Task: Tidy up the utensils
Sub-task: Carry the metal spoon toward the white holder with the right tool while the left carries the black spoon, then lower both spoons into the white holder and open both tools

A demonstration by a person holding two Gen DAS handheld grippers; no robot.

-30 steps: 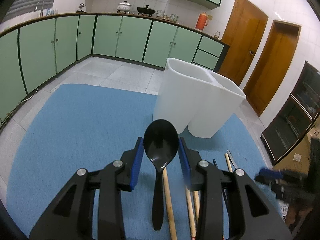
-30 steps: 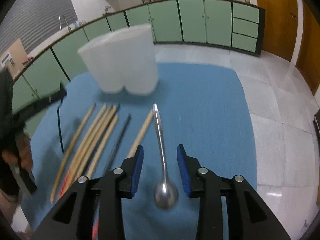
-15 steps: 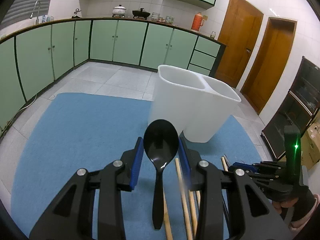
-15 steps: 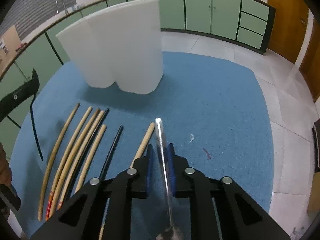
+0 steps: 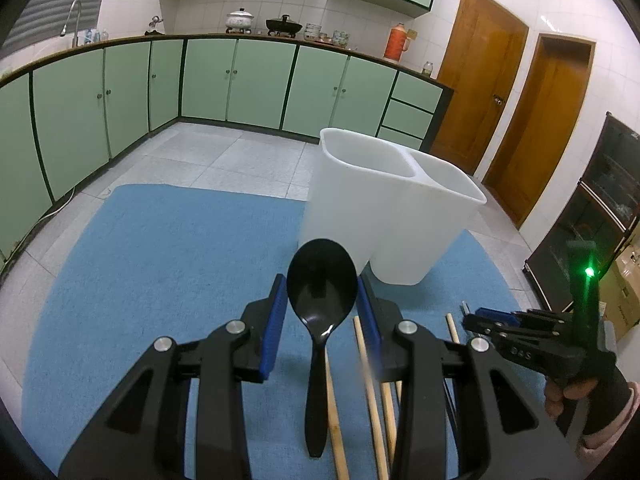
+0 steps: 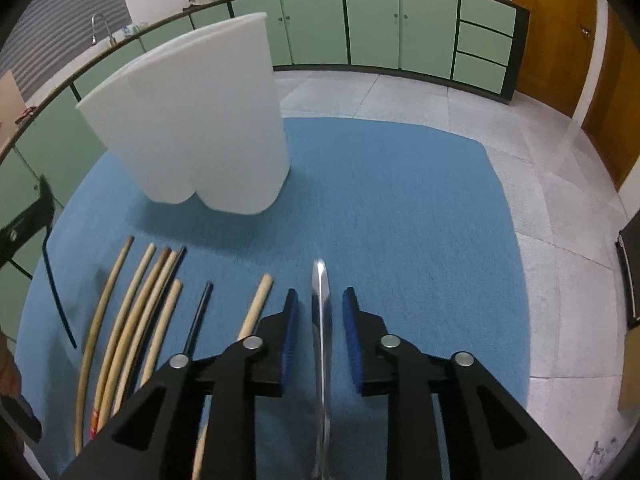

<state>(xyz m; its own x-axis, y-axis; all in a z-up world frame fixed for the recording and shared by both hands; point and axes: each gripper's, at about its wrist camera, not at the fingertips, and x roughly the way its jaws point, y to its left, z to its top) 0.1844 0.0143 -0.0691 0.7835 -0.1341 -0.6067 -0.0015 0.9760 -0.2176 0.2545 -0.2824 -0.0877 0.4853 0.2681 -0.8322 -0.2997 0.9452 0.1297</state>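
Observation:
A white two-compartment holder (image 5: pixel 384 208) stands on the blue mat (image 5: pixel 160 264); it also shows in the right wrist view (image 6: pixel 200 120). My left gripper (image 5: pixel 322 300) holds a black spoon (image 5: pixel 320 320), bowl forward, a little short of the holder. My right gripper (image 6: pixel 320 312) has its pads around a metal spoon (image 6: pixel 321 344), handle pointing forward; the jaws stand partly apart with small gaps beside the handle. Several wooden chopsticks (image 6: pixel 132 320) and a black one (image 6: pixel 198 316) lie on the mat to its left.
The mat (image 6: pixel 400 208) lies on a tiled kitchen floor (image 5: pixel 224 156). Green cabinets (image 5: pixel 240 80) line the back and left. Wooden doors (image 5: pixel 500 92) and a dark cabinet (image 5: pixel 592 240) stand at the right. More chopsticks (image 5: pixel 372 392) lie under my left gripper.
My right gripper closed on the metal spoon's handle half a second ago and now stands wider around it, nearer the holder. My left gripper rose slightly with the black spoon.

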